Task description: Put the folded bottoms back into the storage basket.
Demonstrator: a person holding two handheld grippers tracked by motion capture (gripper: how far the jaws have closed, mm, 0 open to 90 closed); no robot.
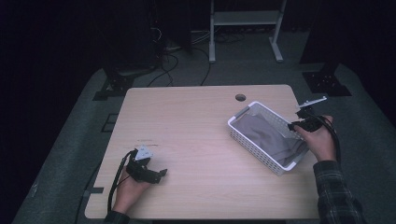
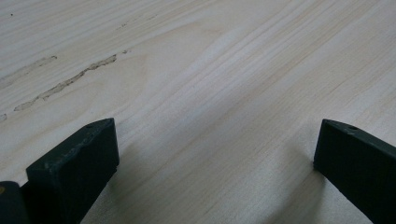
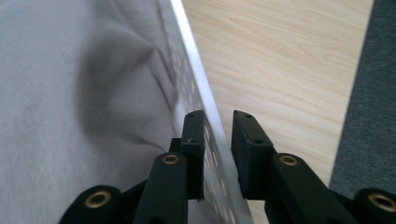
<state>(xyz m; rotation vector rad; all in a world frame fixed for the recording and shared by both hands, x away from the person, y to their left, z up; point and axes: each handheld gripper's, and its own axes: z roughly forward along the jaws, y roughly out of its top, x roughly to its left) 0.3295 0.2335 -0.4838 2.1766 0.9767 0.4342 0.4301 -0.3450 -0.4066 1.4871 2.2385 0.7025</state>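
Note:
A white perforated basket (image 1: 252, 145) stands slanted on the right half of the wooden table (image 1: 187, 121), and a grey cloth (image 1: 268, 135) lies in it. My right gripper (image 1: 299, 125) is at the basket's far right wall. In the right gripper view, the two jaws of the right gripper (image 3: 218, 121) close on either side of the basket wall (image 3: 194, 70), one inside next to the grey cloth (image 3: 70, 116). My left gripper (image 1: 159, 175) rests low over the table's front left. Its jaws (image 2: 215, 140) stand wide apart over bare wood.
A round cable hole (image 1: 240, 97) sits near the table's far edge, behind the basket. Scuff marks (image 2: 65, 84) streak the wood ahead of the left gripper. Grey carpet (image 1: 369, 140) surrounds the table, with a metal stand (image 1: 243, 32) and cables at the back.

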